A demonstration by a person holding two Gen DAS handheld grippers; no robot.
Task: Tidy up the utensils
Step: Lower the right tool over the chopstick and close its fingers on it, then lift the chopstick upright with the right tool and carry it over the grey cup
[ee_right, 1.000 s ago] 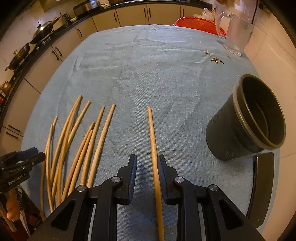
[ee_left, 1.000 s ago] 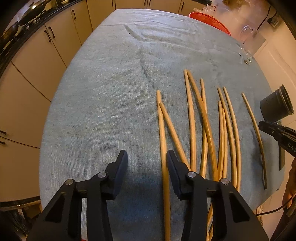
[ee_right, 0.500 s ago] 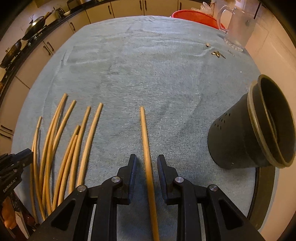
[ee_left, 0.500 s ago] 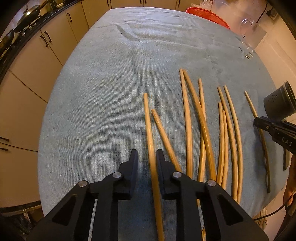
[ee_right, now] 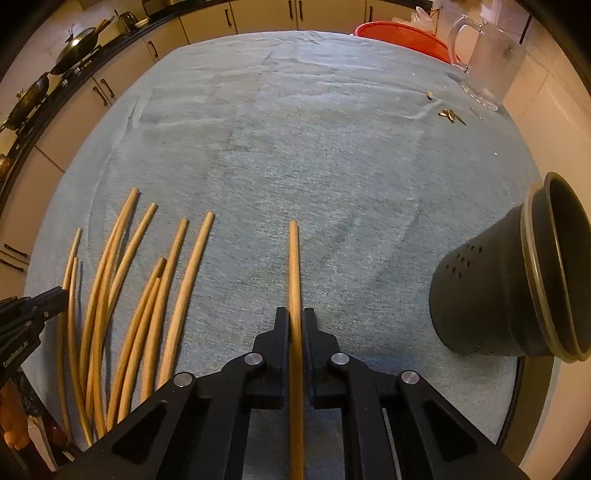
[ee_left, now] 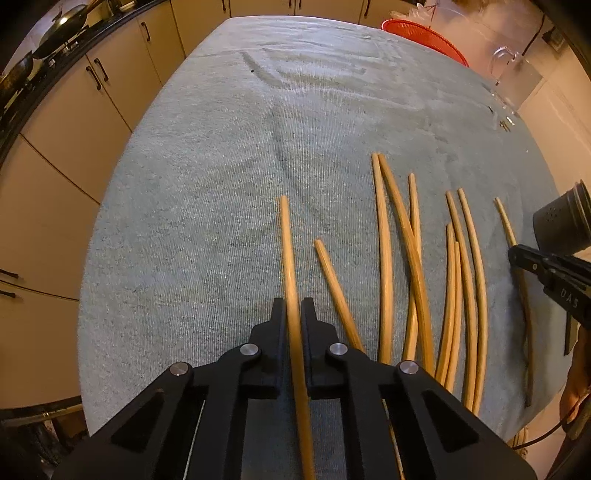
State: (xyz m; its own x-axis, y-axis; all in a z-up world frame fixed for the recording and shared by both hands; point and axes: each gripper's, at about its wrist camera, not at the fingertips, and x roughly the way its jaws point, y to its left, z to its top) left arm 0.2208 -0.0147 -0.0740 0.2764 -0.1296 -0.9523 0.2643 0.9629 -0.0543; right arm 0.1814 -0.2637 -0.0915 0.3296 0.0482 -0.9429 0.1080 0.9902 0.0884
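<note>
Both grippers clamp one chopstick each — left gripper, right gripper. Lift level, then tip each end-first into the dark holder at right.

A row of chopsticks is laid lengthwise on the towel-covered table, left of a single chopstick. A holder is set to its right, with a jug and basket placed behind.
</note>
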